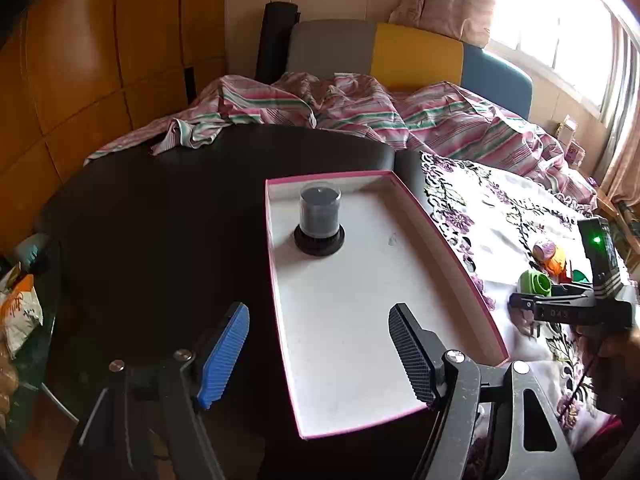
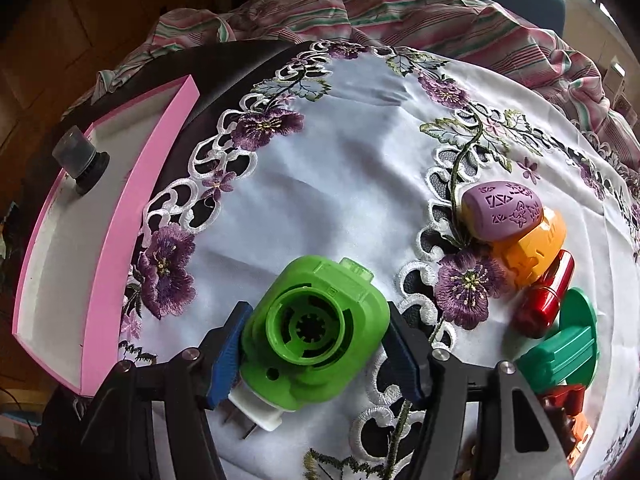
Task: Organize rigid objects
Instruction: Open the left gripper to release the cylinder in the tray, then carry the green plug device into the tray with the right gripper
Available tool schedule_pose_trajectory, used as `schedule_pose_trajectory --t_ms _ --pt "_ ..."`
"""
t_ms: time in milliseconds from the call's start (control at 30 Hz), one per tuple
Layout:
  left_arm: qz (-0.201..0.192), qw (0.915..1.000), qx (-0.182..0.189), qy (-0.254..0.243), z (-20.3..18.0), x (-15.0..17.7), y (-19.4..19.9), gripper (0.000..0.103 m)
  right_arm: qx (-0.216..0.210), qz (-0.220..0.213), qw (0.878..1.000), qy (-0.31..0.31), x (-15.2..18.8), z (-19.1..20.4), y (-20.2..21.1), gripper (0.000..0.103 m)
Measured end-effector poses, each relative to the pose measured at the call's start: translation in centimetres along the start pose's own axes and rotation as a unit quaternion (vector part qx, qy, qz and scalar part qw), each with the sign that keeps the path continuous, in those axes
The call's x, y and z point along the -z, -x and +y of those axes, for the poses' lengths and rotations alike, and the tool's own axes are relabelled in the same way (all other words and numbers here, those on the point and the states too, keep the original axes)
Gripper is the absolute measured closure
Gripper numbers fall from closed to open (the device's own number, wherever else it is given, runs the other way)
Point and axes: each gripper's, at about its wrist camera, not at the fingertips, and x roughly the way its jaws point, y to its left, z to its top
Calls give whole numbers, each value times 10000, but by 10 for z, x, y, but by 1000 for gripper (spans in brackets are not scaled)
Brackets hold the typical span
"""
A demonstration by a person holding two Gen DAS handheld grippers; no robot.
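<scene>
Nearest in the right wrist view, we see the right tongs [image 2: 316, 354] clamped on a green plastic punch [image 2: 316, 332], one blue pad pressed to each flank; a white plug-like piece [image 2: 256, 408] with metal prongs shows just beneath the punch. The punch is over the embroidered white cloth [image 2: 340, 160] on the bench [image 1: 160, 220]. To the right on the cloth lies a cluster of similar pieces: a dark green one [image 2: 564, 344], a red cylinder [image 2: 546, 296], an orange body [image 2: 536, 248] and, touching it, a purple patterned cap [image 2: 502, 210].

In the left wrist view, we see the left tongs [image 1: 320, 356] spread wide apart and holding nothing, poised over the near end of the pink-edged white box tray [image 1: 460, 256]. The tray lies on the dark bench, its right wall beside the edge of the cloth. Toward the tray's far left corner stands a small clear-capped dark cylinder on a black ribbed base [image 1: 320, 218], upright. Beyond the bench we see a bed with striped pink bedding [image 1: 360, 112] and a headboard [image 1: 416, 54] in grey, yellow and blue.
</scene>
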Motion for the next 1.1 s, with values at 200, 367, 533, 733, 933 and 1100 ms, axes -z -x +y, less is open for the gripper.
schedule_pose_trajectory --t_ms 200,367,533,733,933,1100 --pt "94 9998 11 164 4 6 0 26 83 -88 9999 -9 0 3 0 38" --pt "81 9998 12 173 8 10 3 26 138 -154 9998 -8 1 4 0 38" --pt "94 9996 33 263 14 13 5 26 201 -201 9996 -35 2 5 0 38" --pt "98 9994 57 336 23 17 6 26 374 -197 9989 -212 3 7 2 39" --pt "122 9990 107 420 31 20 6 26 397 -432 9975 -402 6 13 24 39" --pt "126 9986 154 498 36 22 7 26 225 -740 9967 -239 7 35 53 39"
